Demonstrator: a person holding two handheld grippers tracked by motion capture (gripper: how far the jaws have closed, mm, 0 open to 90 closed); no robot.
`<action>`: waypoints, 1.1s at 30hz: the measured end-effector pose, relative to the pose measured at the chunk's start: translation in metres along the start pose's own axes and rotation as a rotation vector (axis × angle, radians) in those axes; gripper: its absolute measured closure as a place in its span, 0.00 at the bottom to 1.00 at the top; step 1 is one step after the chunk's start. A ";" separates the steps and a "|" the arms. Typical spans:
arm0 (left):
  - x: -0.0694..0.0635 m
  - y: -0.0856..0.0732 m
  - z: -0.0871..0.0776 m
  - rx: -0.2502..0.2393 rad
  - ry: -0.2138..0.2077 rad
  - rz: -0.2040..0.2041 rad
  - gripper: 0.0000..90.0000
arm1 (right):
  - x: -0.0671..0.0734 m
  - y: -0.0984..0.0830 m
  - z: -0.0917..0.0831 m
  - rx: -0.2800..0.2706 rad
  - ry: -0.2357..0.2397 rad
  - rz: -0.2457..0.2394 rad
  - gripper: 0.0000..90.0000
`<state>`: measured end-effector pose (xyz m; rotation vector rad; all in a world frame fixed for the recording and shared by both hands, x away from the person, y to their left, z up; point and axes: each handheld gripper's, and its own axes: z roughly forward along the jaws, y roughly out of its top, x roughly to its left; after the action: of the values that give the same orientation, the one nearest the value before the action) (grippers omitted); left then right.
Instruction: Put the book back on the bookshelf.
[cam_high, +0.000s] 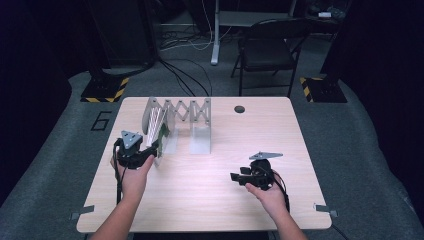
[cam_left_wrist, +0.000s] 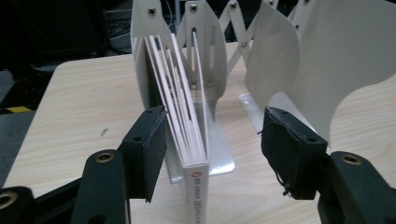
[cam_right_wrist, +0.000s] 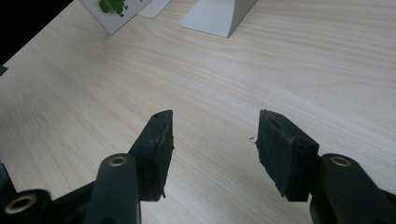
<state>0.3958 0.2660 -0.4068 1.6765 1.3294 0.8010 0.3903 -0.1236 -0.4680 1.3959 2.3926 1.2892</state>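
The left gripper (cam_left_wrist: 210, 140) is standing open astride a thin book (cam_left_wrist: 194, 154), whose spine is facing it and leaning close to the left pad, upright in the leftmost slot of the rack (cam_high: 180, 112); well to the right, the right gripper (cam_right_wrist: 212, 144) is hovering open over bare table (cam_right_wrist: 261, 70)

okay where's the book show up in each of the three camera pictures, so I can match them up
High view: the book stands left of centre, in the white expanding rack's left end, beside the left gripper.
Left gripper view: low centre, spine toward the camera, between the open jaws.
Right gripper view: its corner at the top edge, left.
Shared landmark: the rack's foot plate.
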 end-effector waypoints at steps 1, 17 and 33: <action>0.000 0.000 -0.002 0.001 -0.004 0.005 0.45 | 0.000 0.000 0.000 -0.001 0.000 -0.001 0.51; -0.006 -0.020 -0.032 0.016 -0.104 0.042 0.45 | 0.001 0.000 0.000 -0.001 -0.004 0.004 0.51; -0.014 -0.066 -0.049 0.050 -0.262 0.135 0.45 | 0.001 0.000 0.000 0.002 -0.007 -0.001 0.50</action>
<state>0.3207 0.2698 -0.4435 1.8557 1.0728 0.6027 0.3899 -0.1233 -0.4679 1.3976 2.3905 1.2798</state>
